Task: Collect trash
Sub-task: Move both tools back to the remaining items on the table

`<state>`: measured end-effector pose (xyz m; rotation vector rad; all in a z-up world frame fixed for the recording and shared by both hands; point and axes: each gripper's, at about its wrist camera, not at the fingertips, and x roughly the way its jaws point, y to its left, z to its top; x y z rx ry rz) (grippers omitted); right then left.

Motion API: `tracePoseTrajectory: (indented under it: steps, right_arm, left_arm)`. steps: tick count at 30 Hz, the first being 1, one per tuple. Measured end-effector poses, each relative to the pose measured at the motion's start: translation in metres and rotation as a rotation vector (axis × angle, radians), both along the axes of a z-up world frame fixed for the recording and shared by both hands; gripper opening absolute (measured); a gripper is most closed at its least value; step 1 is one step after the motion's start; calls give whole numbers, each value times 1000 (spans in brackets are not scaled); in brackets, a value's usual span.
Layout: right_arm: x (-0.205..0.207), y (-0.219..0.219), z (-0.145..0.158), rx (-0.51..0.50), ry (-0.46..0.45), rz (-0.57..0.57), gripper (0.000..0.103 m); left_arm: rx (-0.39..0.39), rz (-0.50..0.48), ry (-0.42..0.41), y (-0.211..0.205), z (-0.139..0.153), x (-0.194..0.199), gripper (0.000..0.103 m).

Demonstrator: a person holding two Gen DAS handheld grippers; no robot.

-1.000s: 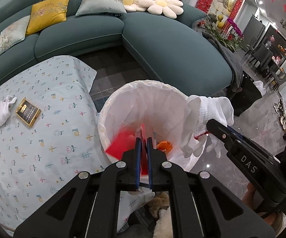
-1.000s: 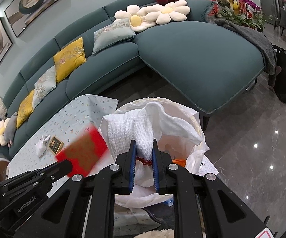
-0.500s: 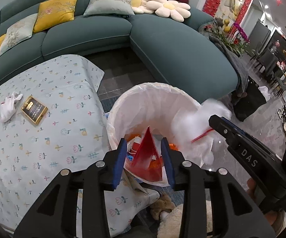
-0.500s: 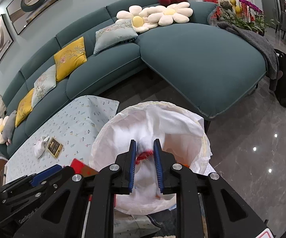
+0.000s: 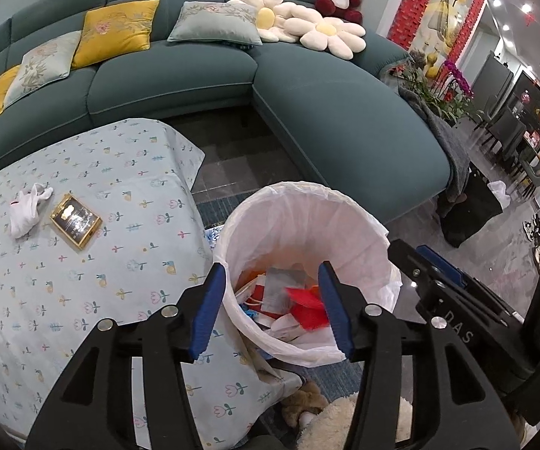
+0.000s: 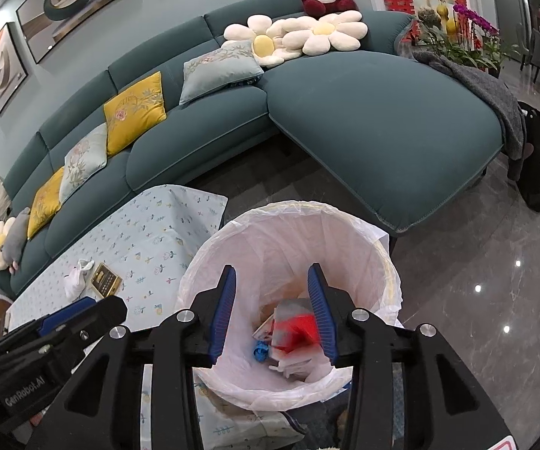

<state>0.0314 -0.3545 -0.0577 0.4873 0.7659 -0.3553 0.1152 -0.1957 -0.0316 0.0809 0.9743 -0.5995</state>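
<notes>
Hanging over the lined bin (image 5: 307, 217), our left hand-held gripper (image 5: 273, 309) and right hand-held gripper (image 6: 271, 313) have just been opening, nothing between them. Red trash (image 5: 307, 305) lies inside; only the right view shows a blue scrap (image 6: 260, 350).

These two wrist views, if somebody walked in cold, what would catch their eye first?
Front and centre, the white-lined trash bin with red and white scraps in the bottom, both grippers poised above it: the left gripper and right gripper have just been opening, nothing between their jaws. Behind curves the big teal sofa with daisy cushions. Left of the bin, on the flowered tablecloth, lie a crumpled white cloth and a black-and-gold box.
</notes>
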Motion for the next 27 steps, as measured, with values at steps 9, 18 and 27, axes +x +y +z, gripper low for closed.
tracePoseTrajectory:
  steps: [9,18,27]
  right_arm:
    - [1,12,3,-6,6,16,45]
    - [10,47,13,-30,15,72,55]
    - [27,97,18,-62,31,167,64]
  left_arm:
    - [5,59,-1,24,-2,2,55]
    - [7,181,-16,77,-2,8,69]
    - [16,312,-18,148,-7,14,76]
